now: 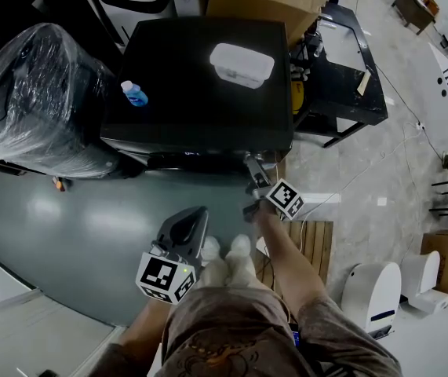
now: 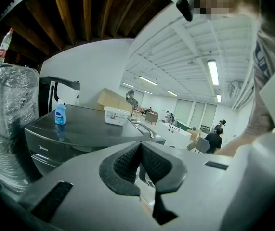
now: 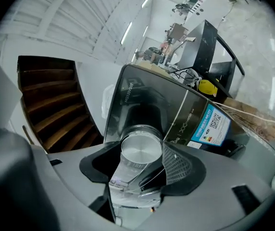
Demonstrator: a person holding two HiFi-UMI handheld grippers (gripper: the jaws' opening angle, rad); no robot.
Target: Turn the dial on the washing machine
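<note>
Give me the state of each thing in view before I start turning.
Right gripper: shut on the dial.
Dial: held between the jaws, on the washing machine front.
Left gripper: shut, empty, held away from the machine.
Blue bottle: upright on the machine top, cap on.
White container: closed, resting on the machine top.
</note>
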